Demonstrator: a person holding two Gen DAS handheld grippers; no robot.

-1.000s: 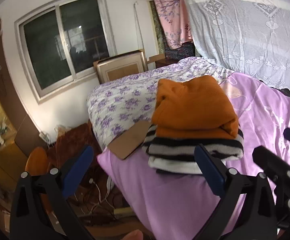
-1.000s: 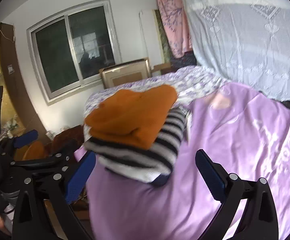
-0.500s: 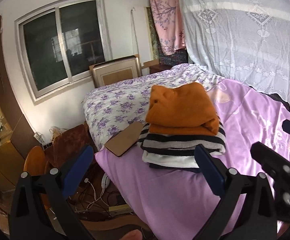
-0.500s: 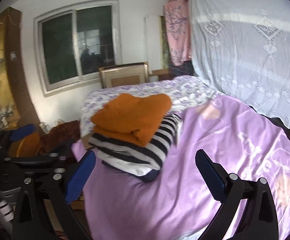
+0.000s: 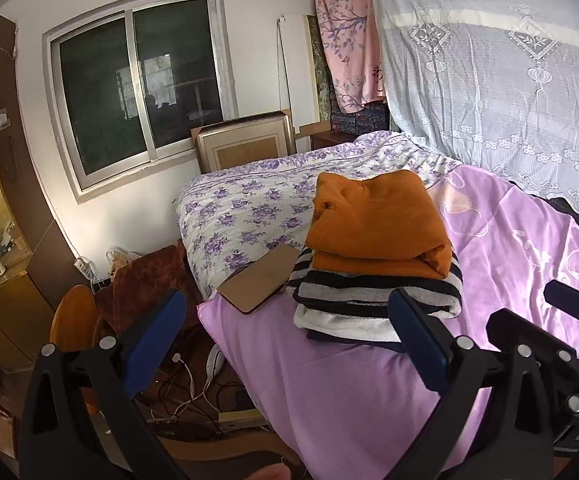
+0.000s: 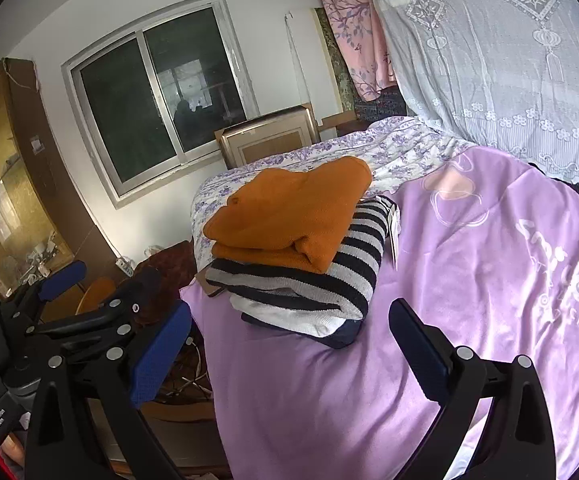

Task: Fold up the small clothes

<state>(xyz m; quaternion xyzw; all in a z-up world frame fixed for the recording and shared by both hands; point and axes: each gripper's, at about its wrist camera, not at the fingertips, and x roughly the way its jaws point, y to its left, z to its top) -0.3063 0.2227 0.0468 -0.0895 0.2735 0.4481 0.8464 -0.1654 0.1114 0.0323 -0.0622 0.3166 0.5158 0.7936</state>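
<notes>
A folded orange garment lies on top of a folded black-and-white striped garment, stacked at the near left corner of the lilac bedspread. My left gripper is open and empty, held back from the bed's corner, short of the stack. My right gripper is open and empty, also short of the stack. The right gripper also shows at the right edge of the left wrist view; the left gripper shows at the left of the right wrist view.
A brown cardboard piece lies left of the stack. A floral sheet covers the bed's far part. A white lace curtain hangs on the right. Cables, a wooden stool and a brown cloth lie on the floor left of the bed.
Both grippers have drawn back from the stack, so it looks smaller and further away. They stay open. The stack has not moved.
</notes>
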